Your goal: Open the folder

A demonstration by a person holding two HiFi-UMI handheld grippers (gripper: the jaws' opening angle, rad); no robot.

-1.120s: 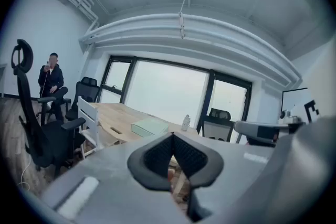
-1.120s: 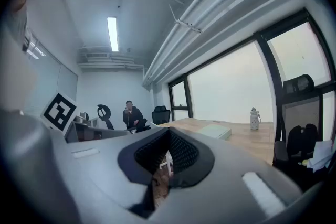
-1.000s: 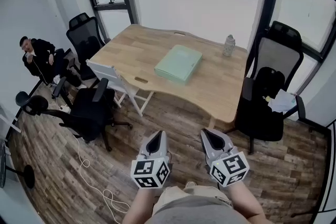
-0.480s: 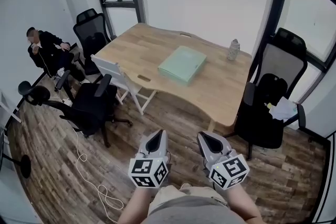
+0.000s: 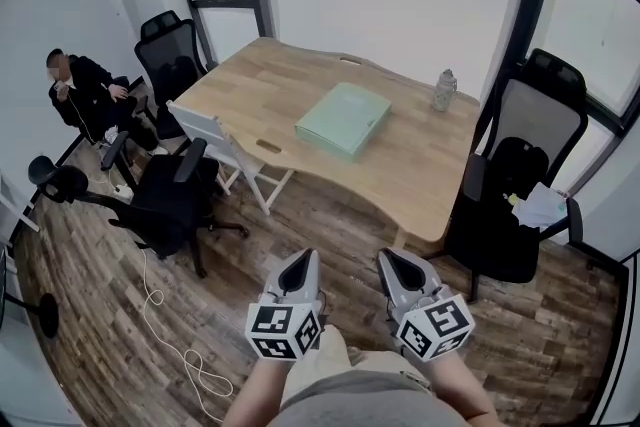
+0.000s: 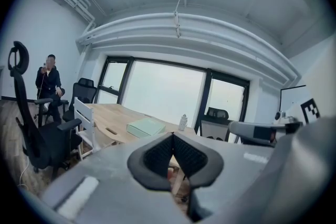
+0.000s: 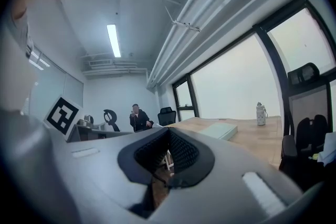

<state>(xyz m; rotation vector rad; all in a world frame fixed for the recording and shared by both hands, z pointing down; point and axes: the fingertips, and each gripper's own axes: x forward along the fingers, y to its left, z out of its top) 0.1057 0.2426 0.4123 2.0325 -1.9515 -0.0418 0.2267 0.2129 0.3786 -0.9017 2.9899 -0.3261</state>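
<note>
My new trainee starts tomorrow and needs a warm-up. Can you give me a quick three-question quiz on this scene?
1. True or false: the folder on the table lies closed.
2. What stands near the table's far right corner? A) a bottle B) a laptop C) a mug
3. Fill in: the left gripper and the right gripper both have their jaws ____ and hold nothing.
Key: 1 true; 2 A; 3 shut.
</note>
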